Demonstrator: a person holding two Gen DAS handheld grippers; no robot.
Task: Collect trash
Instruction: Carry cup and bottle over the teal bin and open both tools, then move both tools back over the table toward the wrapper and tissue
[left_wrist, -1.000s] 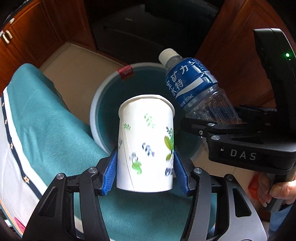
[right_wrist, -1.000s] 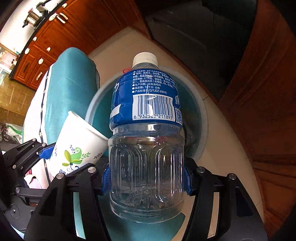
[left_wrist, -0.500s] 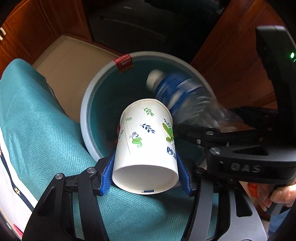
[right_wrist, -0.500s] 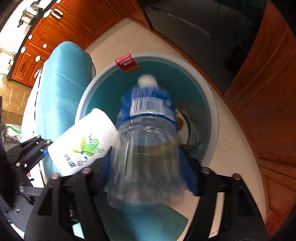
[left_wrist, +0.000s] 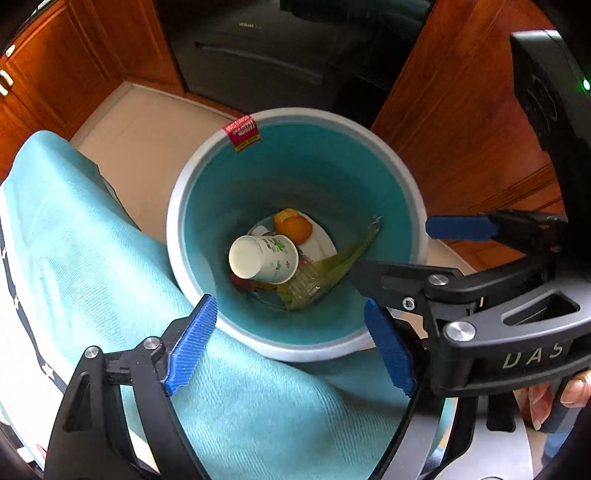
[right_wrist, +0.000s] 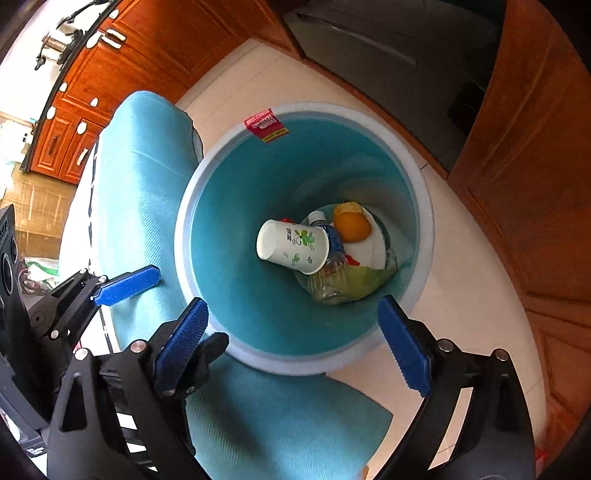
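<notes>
Paper cup (right_wrist: 291, 246) on its side, mouth toward cloth | bin (right_wrist: 207, 177): cup, bottle (right_wrist: 332, 273), orange peel (right_wrist: 351, 225) | left gripper (left_wrist: 291, 347), right gripper (right_wrist: 291, 349) spread, empty

Trash bin (left_wrist: 177, 236): round, pale grey rim, teal interior, red label (left_wrist: 242, 132) stuck over the far rim; upright on the floor, its near-left side touching a teal cloth; paper cup (left_wrist: 263, 259): white with green and blue leaf print, lying on its side at the bottom of the bin, open mouth turned to the left, resting on the other refuse; plastic bottle (right_wrist: 331, 271): clear body, blue label, white cap, lying beneath and beside the cup, cap toward the far wall; orange fruit piece (right_wrist: 352, 224) just beside the bottle, on white refuse.
</notes>
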